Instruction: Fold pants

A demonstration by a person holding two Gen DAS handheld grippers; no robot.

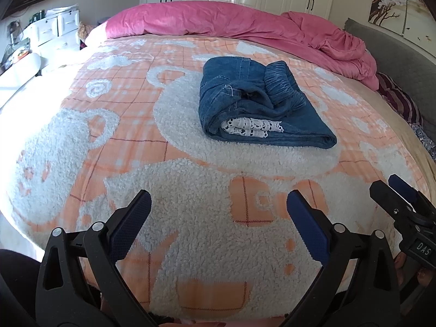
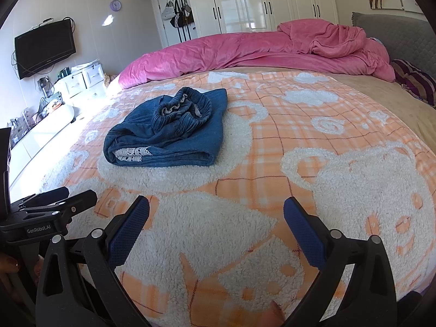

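The blue denim pants (image 1: 261,103) lie folded in a thick bundle on the orange-and-white fleece blanket (image 1: 190,163), with the elastic waistband on top and white lace trim showing at the near fold. They also show in the right wrist view (image 2: 169,130), left of centre. My left gripper (image 1: 218,204) is open and empty, held over the blanket well short of the pants. My right gripper (image 2: 216,209) is open and empty too, near the bed's front edge. Each gripper shows at the edge of the other's view: the right gripper (image 1: 397,190), the left gripper (image 2: 68,194).
A pink duvet (image 1: 231,24) is bunched along the far side of the bed. A grey headboard (image 1: 403,62) and striped pillow (image 1: 400,100) are at right. White drawers (image 2: 81,81), a wall TV (image 2: 43,49) and white wardrobes (image 2: 259,0) stand beyond the bed.
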